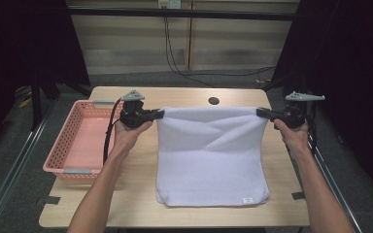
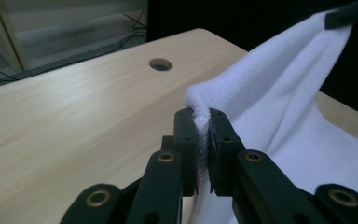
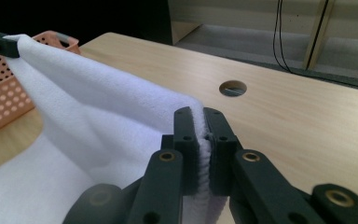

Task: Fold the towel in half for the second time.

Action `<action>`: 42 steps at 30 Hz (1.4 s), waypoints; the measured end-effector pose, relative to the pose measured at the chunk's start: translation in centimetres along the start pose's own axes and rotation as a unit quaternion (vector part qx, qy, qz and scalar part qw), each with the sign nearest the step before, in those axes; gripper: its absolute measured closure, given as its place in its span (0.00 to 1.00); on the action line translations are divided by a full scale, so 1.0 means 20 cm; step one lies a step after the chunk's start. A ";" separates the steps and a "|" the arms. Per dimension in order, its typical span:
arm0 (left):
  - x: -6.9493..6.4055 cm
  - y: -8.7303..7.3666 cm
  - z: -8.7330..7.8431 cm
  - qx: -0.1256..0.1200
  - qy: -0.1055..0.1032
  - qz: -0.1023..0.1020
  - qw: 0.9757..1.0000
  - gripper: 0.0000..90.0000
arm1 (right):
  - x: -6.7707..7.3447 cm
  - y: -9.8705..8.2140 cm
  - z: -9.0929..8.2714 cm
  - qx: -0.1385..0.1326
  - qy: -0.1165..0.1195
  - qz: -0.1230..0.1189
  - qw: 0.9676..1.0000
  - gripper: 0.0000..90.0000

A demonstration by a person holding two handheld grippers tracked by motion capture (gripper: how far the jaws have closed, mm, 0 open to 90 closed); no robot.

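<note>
The white towel (image 1: 211, 155) is clamped at its 2 far corners by the left gripper (image 1: 159, 114) and right gripper (image 1: 261, 113); its near edge lies on the worktop (image 1: 136, 194), unfolded.

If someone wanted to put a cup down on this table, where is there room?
Bare wood lies along the far edge of the table around the round hole, and in the strip between the pink basket and the white towel. The middle is crowded: the towel covers it, with only narrow margins at the near and right edges.
</note>
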State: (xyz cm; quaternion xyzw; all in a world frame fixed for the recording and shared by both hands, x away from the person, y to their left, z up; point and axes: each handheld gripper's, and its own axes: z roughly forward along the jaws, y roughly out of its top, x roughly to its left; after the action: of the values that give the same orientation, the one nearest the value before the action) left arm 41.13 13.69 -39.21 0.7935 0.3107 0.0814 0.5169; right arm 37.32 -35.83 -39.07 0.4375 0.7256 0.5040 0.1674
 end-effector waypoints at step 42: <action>-0.48 -0.72 -0.24 0.124 -0.084 0.007 0.989 0.88 | 0.45 -0.77 -0.40 0.142 0.077 -0.026 0.987 0.86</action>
State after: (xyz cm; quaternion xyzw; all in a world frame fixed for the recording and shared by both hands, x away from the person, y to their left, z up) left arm 25.55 15.80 -47.81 0.8576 0.2684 -0.0209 0.4382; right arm 19.62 -35.06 -47.40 0.3978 0.8116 0.4236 0.0606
